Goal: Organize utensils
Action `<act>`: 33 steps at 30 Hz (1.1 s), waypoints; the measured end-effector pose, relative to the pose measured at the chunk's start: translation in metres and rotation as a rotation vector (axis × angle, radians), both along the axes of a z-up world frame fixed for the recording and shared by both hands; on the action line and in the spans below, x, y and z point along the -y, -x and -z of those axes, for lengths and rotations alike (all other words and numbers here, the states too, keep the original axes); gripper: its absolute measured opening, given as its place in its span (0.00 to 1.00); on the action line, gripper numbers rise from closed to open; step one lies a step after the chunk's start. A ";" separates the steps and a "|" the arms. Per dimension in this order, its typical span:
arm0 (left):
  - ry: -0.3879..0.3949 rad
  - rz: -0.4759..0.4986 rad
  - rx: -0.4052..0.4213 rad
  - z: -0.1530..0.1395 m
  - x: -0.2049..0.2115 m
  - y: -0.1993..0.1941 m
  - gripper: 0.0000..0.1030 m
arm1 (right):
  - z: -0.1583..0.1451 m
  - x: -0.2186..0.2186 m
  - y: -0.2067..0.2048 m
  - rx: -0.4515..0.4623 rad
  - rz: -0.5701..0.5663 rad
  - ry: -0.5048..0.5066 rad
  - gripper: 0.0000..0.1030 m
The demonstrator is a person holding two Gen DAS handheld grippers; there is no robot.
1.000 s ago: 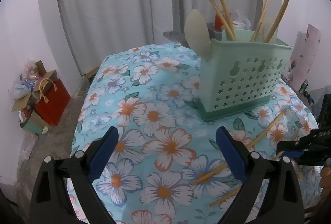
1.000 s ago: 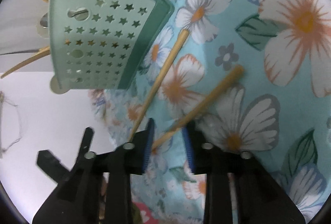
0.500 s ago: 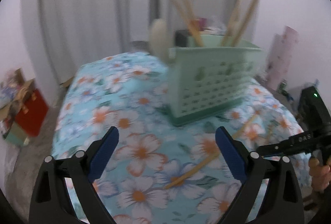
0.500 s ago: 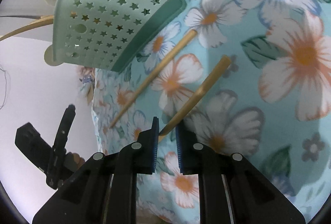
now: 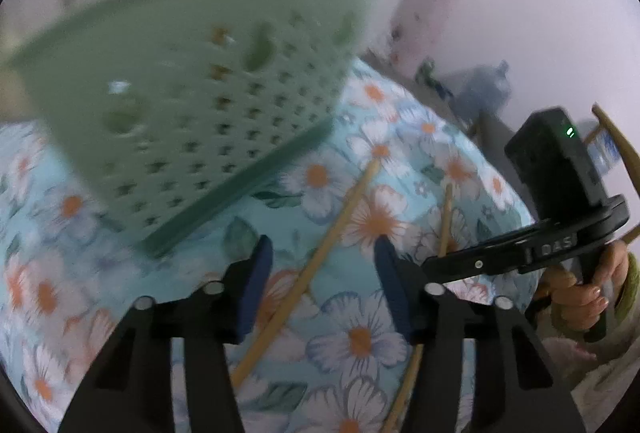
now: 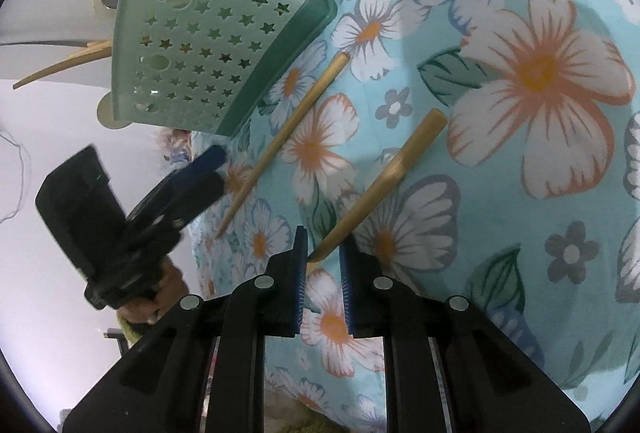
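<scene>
Two grippers in my views: right gripper [image 6: 323,253] pinches the thick chopstick [image 6: 380,187] tip, left gripper [image 5: 322,283] hangs wide over the thin chopstick [image 5: 320,261]; both sticks lie on the floral cloth [image 6: 520,193] beside the green utensil caddy [image 6: 208,45].

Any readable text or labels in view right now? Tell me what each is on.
"DAS": embossed on the black frame of the right gripper, seen in the left wrist view; it may run on out of sight.
Print on the pale roll by the wall: too blurred to read.
Nothing readable in the right wrist view.
</scene>
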State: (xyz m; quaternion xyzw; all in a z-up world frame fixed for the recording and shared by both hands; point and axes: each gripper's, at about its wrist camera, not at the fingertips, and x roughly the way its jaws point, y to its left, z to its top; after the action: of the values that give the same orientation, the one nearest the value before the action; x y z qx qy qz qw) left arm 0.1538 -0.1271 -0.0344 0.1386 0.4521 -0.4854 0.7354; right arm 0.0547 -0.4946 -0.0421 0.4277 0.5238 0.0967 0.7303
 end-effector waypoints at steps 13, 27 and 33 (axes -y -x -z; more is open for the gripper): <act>-0.202 0.134 0.210 0.026 0.061 0.017 0.20 | 0.012 0.017 0.007 0.008 0.013 -0.033 0.13; -0.256 0.112 0.158 0.020 0.045 0.023 0.06 | 0.011 0.018 0.012 0.016 0.026 -0.029 0.13; -0.267 0.061 0.063 0.022 0.016 0.024 0.06 | 0.004 0.017 0.011 0.020 0.023 -0.006 0.13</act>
State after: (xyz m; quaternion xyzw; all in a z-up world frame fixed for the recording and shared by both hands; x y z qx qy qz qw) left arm 0.1303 -0.1429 -0.0560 0.2639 0.4847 -0.4383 0.7094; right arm 0.0432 -0.5115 -0.0464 0.4351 0.5110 0.0942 0.7354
